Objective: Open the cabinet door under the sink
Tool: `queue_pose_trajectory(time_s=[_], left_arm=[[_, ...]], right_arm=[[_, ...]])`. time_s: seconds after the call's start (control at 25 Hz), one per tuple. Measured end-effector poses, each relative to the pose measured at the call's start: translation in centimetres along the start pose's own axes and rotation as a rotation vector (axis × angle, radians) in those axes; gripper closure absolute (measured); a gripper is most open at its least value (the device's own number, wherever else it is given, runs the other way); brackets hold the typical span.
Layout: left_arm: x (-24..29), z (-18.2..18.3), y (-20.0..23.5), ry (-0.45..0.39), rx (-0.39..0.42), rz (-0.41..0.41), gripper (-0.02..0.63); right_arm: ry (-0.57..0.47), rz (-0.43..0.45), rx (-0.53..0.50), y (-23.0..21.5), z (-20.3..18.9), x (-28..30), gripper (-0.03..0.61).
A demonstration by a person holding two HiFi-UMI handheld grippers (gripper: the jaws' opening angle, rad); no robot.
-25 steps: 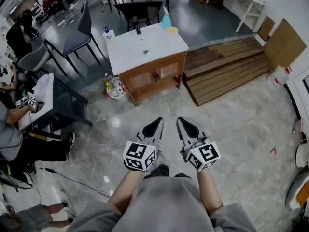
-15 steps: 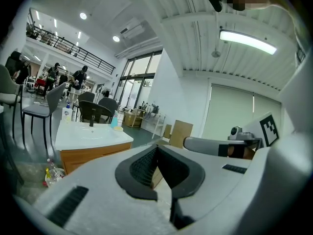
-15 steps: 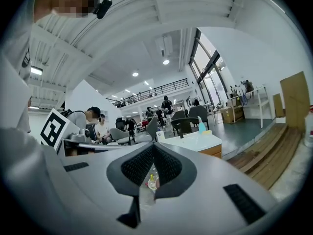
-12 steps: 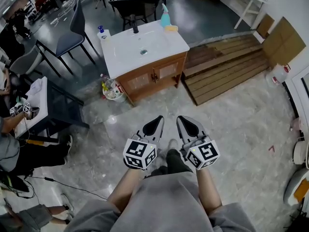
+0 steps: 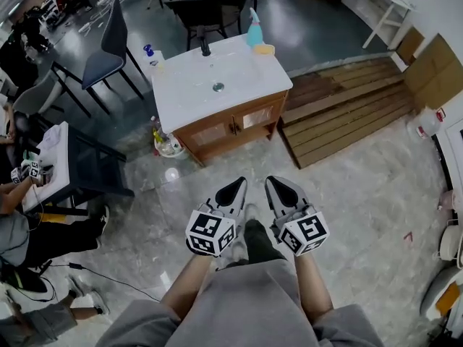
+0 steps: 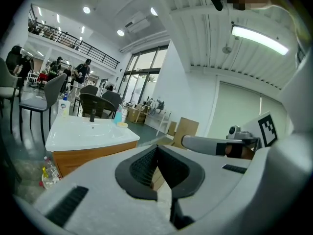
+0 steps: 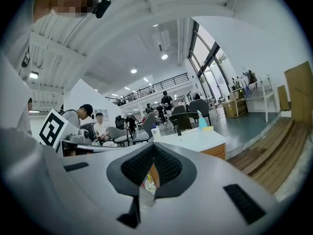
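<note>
The sink vanity has a white top [image 5: 217, 85] and a wooden cabinet [image 5: 231, 127] with two shut doors facing me. It stands on the floor some way ahead. My left gripper [image 5: 235, 188] and right gripper [image 5: 278, 186] are held side by side at waist height. Both point at the cabinet and are well short of it. Each is shut with nothing between its pads. The left gripper view shows the white top [image 6: 88, 131] past the left gripper [image 6: 156, 148]. The right gripper view shows the cabinet [image 7: 215, 152] past the right gripper [image 7: 153, 147].
A basket of bottles [image 5: 168, 143] sits on the floor left of the cabinet. Wooden planks [image 5: 347, 107] lie to its right. A faucet [image 5: 205, 47], a blue spray bottle [image 5: 254, 29] and a small bottle [image 5: 150, 55] stand on the top. Black chairs stand behind, and a dark table [image 5: 79, 165] with seated people is at the left.
The person has walked toward the vanity, which now looks a little larger and nearer. Both grippers stayed shut and side by side.
</note>
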State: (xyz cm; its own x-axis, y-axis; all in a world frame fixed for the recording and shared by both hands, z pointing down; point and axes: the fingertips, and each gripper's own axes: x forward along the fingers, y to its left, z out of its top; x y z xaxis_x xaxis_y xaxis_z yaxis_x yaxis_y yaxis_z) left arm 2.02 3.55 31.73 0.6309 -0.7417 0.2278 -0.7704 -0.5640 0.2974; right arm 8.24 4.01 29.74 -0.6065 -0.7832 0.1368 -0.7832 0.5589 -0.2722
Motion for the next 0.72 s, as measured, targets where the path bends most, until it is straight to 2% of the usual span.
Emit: queue_pose_trajectory(time_s=[0.48,0.72], left_arm=[[8.9,-0.1,5.8,0.066,-0.044,0.052,0.606],[11.3,-2.3,8.7,0.117,-0.06,0.085,0.606]], right_arm=[[0.077,0.05,0.056,-7.0,-1.0,8.0,0.568],[0.125,0.071,0.093,-9.1,-3.1,11.2,0.568]])
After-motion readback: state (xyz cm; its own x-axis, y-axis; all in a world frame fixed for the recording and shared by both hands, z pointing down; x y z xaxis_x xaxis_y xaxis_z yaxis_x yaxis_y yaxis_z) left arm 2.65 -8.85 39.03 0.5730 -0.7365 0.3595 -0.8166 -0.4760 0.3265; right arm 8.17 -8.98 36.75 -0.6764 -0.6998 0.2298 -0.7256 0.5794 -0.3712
